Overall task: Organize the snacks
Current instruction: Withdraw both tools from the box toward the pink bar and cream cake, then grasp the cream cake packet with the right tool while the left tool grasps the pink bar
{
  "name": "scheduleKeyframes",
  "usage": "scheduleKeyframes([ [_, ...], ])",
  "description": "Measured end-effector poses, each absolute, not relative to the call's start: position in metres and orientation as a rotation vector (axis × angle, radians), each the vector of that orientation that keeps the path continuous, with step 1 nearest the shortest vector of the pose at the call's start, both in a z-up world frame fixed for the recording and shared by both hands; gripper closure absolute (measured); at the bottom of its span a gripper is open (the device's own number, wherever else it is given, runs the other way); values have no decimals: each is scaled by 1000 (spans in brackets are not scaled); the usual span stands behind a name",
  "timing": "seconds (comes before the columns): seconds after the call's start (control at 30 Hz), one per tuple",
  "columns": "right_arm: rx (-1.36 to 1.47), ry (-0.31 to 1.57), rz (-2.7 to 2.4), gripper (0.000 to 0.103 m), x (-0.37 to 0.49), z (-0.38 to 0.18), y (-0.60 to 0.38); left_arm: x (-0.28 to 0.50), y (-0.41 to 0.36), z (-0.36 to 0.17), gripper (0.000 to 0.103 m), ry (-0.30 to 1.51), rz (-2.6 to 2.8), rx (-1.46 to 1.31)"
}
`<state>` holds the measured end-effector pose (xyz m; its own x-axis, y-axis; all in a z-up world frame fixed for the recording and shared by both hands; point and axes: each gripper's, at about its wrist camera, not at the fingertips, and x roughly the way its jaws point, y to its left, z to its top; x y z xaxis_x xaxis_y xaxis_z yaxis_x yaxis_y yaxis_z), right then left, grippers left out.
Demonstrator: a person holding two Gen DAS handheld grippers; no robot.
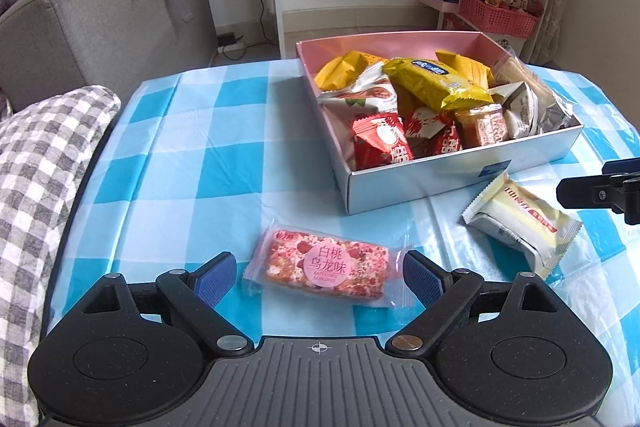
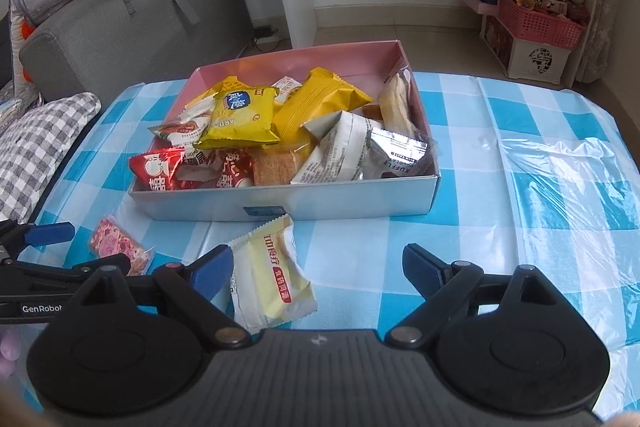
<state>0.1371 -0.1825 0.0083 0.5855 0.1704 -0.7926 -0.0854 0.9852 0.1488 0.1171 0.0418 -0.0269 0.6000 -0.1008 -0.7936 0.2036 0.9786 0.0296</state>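
Blue-checked tablecloth [image 1: 224, 163] holds a nearly full pink-lined cardboard box [image 1: 460, 179]; before it, a pink clear-wrapped nougat bar [image 1: 326, 267] and a cream foil-wrapped cake packet [image 2: 272, 279] remain outside, between the spread, empty left gripper [image 1: 318, 277] and right gripper [image 2: 318, 273].

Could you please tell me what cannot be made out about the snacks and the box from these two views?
- Lower snacks in the box: both views, buried under the yellow packets.
- Pink peach snack bar: its near end in the right wrist view is covered by the left gripper.
- Pale yellow packet: near edge hidden behind the right gripper body.
- Blue label on the box front: too small to read.
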Motion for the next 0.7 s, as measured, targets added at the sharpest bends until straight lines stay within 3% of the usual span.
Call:
scheduleKeyframes([
  [0.37,-27,1002,190,14,140,-10,-141,133,40,-42,11,962,-185,68],
  [0.47,-76,1018,185,22,140,-18,-136,130,35,-43,11,949,-203,119],
  [0.53,-110,1029,183,33,139,-22,-135,126,33,-43,13,948,-227,144],
  [0.7,-190,1006,196,46,131,-22,-132,115,29,-45,13,963,-304,228],
])
